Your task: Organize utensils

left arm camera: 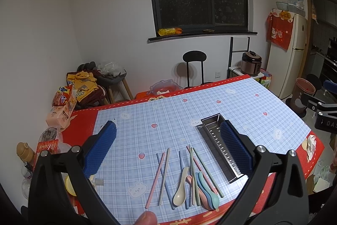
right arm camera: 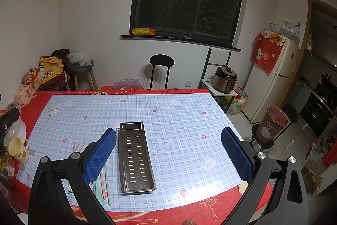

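Several pastel chopsticks (left arm camera: 164,176) and spoons (left arm camera: 181,189) lie loose on the blue checked tablecloth near the front edge. A perforated steel utensil tray (left arm camera: 221,147) lies to their right, empty; it also shows in the right wrist view (right arm camera: 135,158). My left gripper (left arm camera: 170,151) is open and empty, held above the utensils. My right gripper (right arm camera: 168,153) is open and empty, above the tray, whose length runs away from me. Chopstick ends (right arm camera: 79,146) show left of the tray, partly hidden by my left finger (right arm camera: 101,155).
A yellow mug (right arm camera: 18,150), bottles and snack packs (left arm camera: 63,107) crowd the table's left edge. The right gripper's body (left arm camera: 324,113) shows at the right of the left wrist view. A black chair (right arm camera: 161,69) stands behind the table; a brown bin (right arm camera: 272,123) stands at the right.
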